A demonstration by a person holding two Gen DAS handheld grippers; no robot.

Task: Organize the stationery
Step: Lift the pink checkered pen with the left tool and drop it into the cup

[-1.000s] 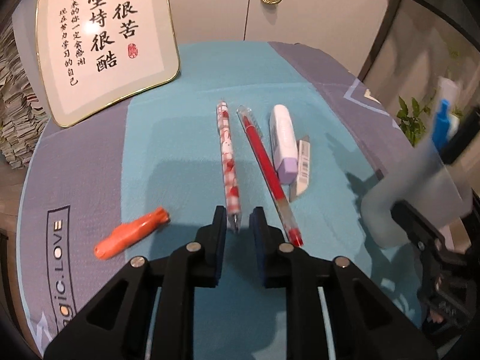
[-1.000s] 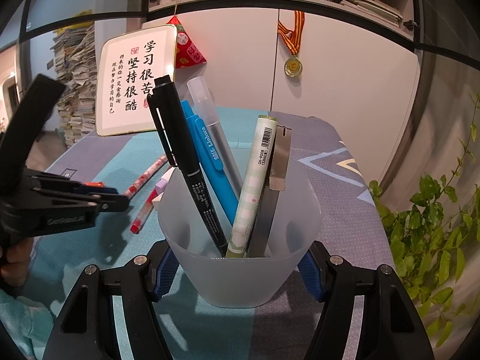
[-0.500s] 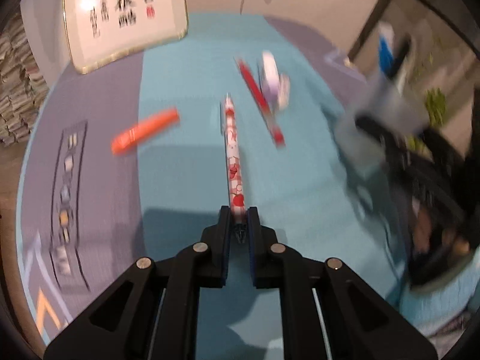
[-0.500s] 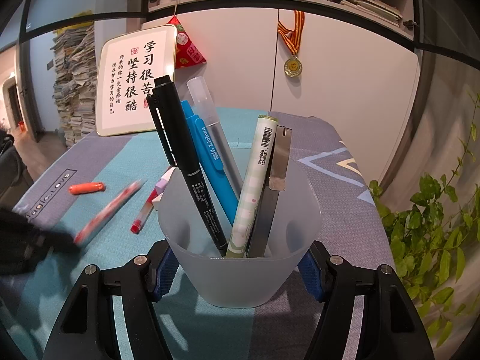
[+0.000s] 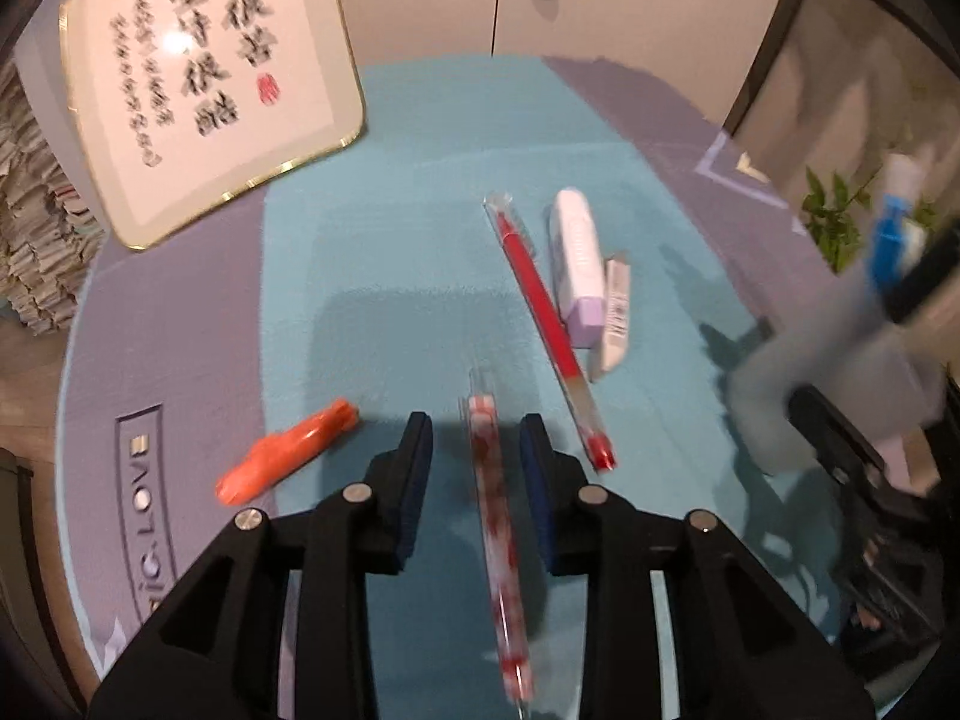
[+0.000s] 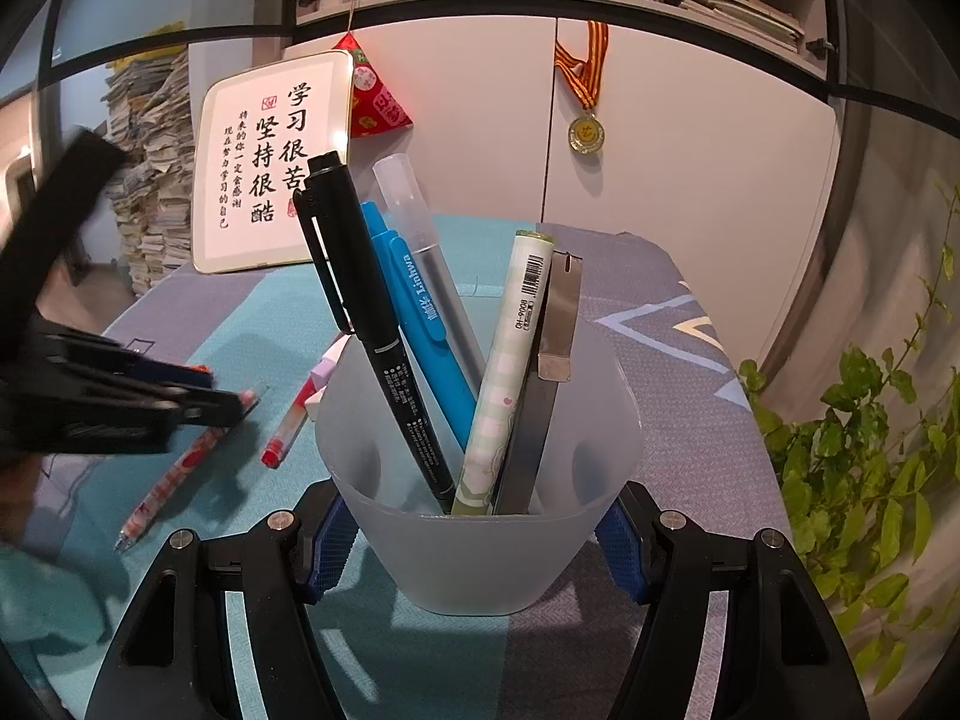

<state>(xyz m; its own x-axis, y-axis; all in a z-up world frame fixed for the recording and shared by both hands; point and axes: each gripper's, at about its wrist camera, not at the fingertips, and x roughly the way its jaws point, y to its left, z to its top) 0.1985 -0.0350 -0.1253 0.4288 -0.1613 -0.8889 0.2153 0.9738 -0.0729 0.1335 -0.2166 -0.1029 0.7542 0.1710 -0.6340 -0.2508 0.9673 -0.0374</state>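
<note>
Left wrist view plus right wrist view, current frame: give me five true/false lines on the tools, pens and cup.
1. The left tool is clamped on the patterned pen. False: its fingers stand apart, with a gap either side of the pen.
2. The right tool holds the translucent cup. True.
3. The red pen stands in the cup. False: it lies on the teal mat.
4. The orange cap lies left of the patterned pen. True.
5. The cup is empty. False: it holds several pens.
</note>
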